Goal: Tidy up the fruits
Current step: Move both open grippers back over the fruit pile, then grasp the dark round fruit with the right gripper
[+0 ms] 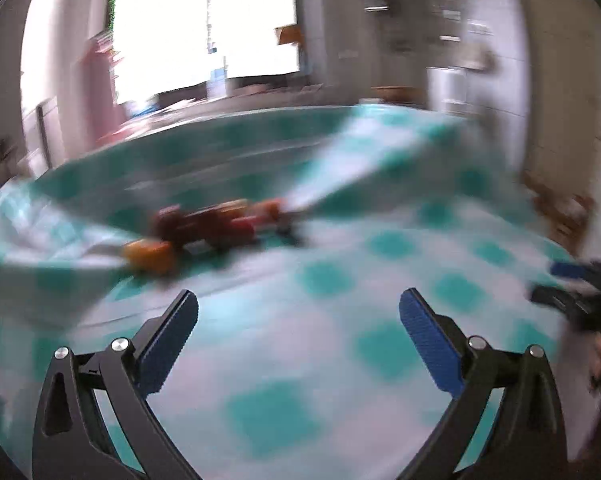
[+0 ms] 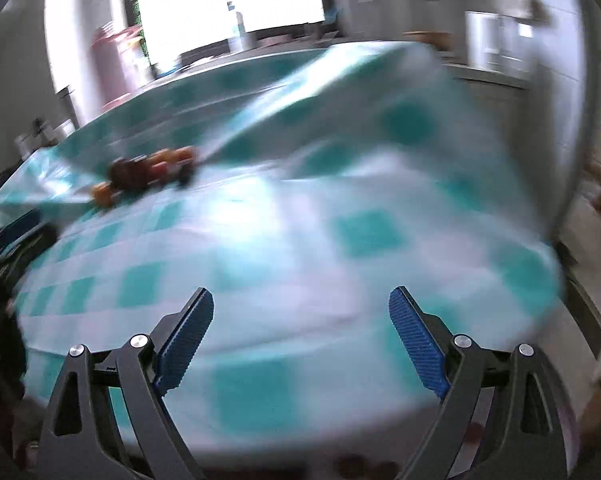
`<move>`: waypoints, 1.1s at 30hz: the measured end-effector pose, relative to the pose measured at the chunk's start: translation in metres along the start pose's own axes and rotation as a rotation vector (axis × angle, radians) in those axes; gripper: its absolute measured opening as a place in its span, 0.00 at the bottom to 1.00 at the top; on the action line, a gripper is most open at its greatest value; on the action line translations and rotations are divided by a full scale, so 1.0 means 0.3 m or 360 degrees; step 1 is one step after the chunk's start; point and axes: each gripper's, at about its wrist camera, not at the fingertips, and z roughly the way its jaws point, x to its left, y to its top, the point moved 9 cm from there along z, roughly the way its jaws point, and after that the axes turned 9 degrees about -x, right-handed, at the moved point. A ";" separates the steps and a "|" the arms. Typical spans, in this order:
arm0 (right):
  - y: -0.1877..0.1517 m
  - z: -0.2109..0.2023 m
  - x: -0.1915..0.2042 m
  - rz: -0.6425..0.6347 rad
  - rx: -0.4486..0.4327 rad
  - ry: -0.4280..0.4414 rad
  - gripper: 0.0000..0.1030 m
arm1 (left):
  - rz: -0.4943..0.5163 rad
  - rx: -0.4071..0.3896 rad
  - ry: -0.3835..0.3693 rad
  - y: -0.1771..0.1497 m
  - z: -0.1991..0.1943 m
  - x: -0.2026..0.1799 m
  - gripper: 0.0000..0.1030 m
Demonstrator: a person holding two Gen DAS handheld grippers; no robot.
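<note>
Fruits [image 1: 208, 228] sit in a small cluster on the teal-and-white checked cloth [image 1: 300, 360], toward the far left of the table. Mix of dark red, red and orange pieces; too blurred to name each one. One orange piece lies at the near-left end of the cluster, slightly apart from the dark ones.

Both views are heavily motion-blurred.

Left gripper [image 1: 298, 320]: jaws spread wide, nothing between the blue pads, only cloth visible in the gap. It sits above the cloth, pointing down at an angle, well short of the fruit.

Right gripper [image 2: 300, 320]: same, jaws spread wide, nothing between them, cloth below. Fruit cluster [image 2: 148, 174] is far off to its upper left.

Cloth is not lying flat. A fold or raised flap runs from the fruit toward the far right corner, and another raised edge sits to the left of the cluster, so the fruit lies in a dip between the two folds.

Right gripper also shows at the right edge of the left wrist view [image 1: 572, 292] as a dark blurred shape with a blue pad. Left one appears the same way at the left edge of the right wrist view [image 2: 16, 232].

Bright window [image 1: 204, 28] behind the table; background otherwise too smeared to read.
</note>
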 end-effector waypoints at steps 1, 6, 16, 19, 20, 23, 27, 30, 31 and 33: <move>0.014 0.030 0.062 -0.0021 0.0017 0.0033 0.85 | -0.0040 0.0031 0.0097 -0.003 0.027 0.091 0.98; 0.051 0.274 0.279 -0.0162 0.0134 0.0132 0.85 | -0.0284 0.0161 0.0491 -0.033 0.100 0.486 0.98; 0.202 0.778 0.524 -0.0373 0.0293 0.0003 0.71 | -0.0642 0.0304 0.0634 -0.156 0.088 0.695 0.98; 0.215 0.870 0.545 -0.0405 0.0335 -0.0041 0.65 | -0.0636 0.0301 0.0606 -0.158 0.084 0.688 0.98; 0.224 0.884 0.547 -0.0393 0.0333 -0.0038 0.65 | -0.0643 0.0303 0.0596 -0.158 0.091 0.683 0.98; 0.249 0.917 0.542 -0.0367 0.0339 -0.0036 0.54 | -0.0657 0.0314 0.0564 -0.164 0.099 0.674 0.98; 0.262 0.925 0.542 -0.0309 0.0337 0.0018 0.37 | -0.0626 0.0310 0.0556 -0.164 0.106 0.655 0.98; 0.252 0.883 0.551 -0.0301 0.0309 0.0072 0.36 | -0.0602 0.0301 0.0568 -0.164 0.104 0.646 0.98; 0.251 0.865 0.552 -0.0283 0.0293 0.0090 0.36 | -0.0599 0.0302 0.0569 -0.165 0.105 0.643 0.98; 0.242 0.812 0.558 -0.0227 0.0258 0.0140 0.36 | -0.0593 0.0311 0.0569 -0.171 0.109 0.638 0.98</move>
